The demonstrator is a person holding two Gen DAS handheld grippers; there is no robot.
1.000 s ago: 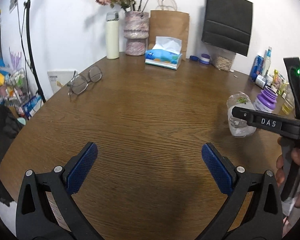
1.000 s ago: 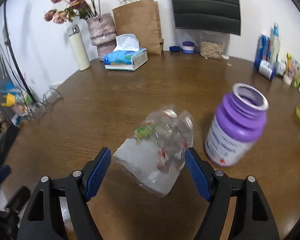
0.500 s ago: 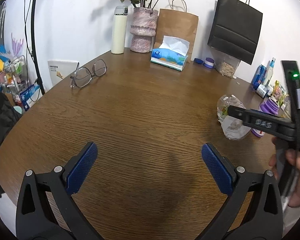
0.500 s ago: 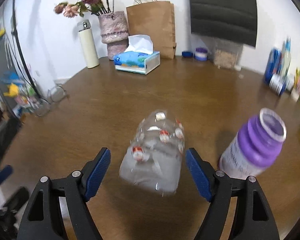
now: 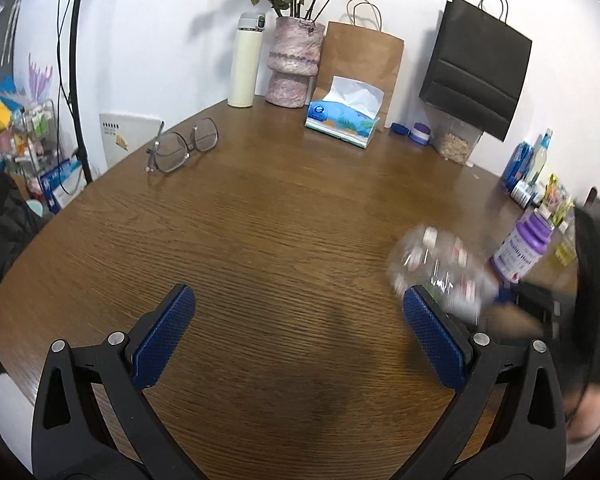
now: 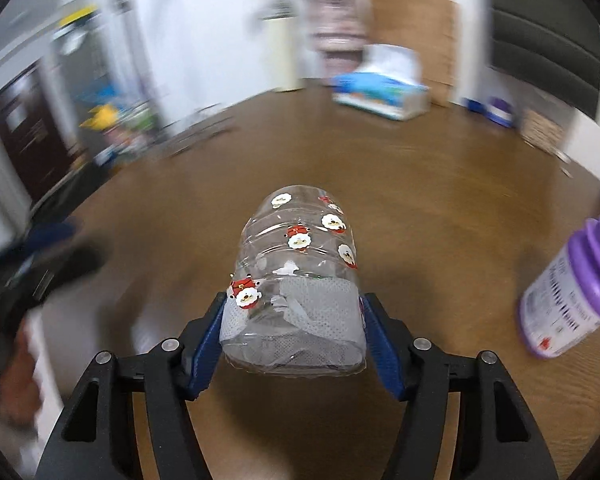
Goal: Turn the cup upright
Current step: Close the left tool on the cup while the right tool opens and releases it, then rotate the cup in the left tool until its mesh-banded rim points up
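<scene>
**A:** What are you doing with the cup right now?

**B:** I am turning it over in the air. Going from the left: my left gripper (image 5: 298, 344) is hanging wide open above the table (image 5: 284, 216), holding nothing and touching nothing. To its right, my right gripper (image 6: 293, 334) is clamping the clear cup (image 6: 300, 280), the one with the Santa stickers, near its mouth end, with one blue pad pressing on each side. The cup is lying roughly level between the fingers, closed end pointing away from me, clear of the wood.

**A:** And how are you hoping to finish the flip cleanly?

**B:** I am judging that the wrist needs to roll until the closed end is pointing straight down, and only then lower. The wall is thin plastic, so I am aiming for a light squeeze, enough to stop it slipping but not to crush it. The purple bottle (image 6: 572, 292) is standing near on the right, so I am planning to set the cup down well to its left, flat on its base, before easing the pads apart.
</scene>
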